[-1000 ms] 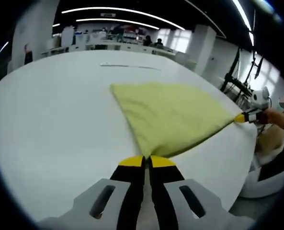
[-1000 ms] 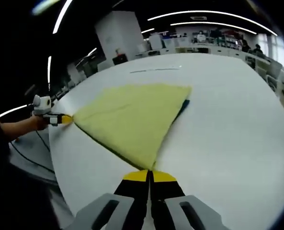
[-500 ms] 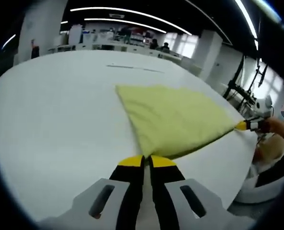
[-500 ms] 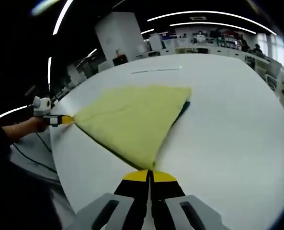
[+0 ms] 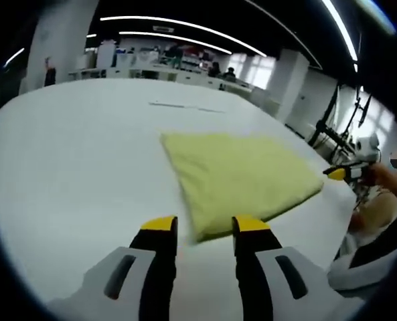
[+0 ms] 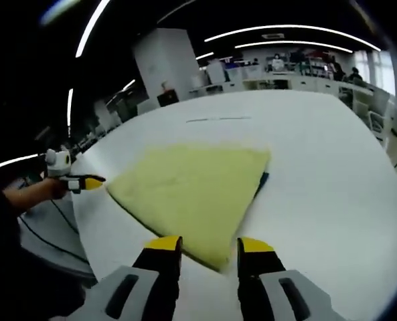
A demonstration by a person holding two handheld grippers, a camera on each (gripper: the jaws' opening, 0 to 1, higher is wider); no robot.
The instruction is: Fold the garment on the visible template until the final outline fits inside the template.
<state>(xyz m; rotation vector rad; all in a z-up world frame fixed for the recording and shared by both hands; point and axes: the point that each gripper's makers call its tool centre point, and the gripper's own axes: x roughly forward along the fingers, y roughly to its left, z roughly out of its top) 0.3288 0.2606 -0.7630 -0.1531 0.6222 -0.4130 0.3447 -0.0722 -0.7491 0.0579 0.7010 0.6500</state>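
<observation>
Room: dim office | ceiling light strips (image 5: 185,27); bright windows (image 5: 255,67); white pillar (image 6: 159,57); far desks (image 6: 285,77)

The white desk (image 5: 64,154) lies bare on every side of the folded yellow garment (image 5: 242,175), the one thing lying on its broad surface, so a tool could pass freely around it. The left tool (image 5: 205,226) hangs with jaws apart just short of the near corner of the cloth, and the right tool (image 6: 209,246) likewise at its own corner. Stands and frames (image 5: 332,110) rise past the desk's edge.
</observation>
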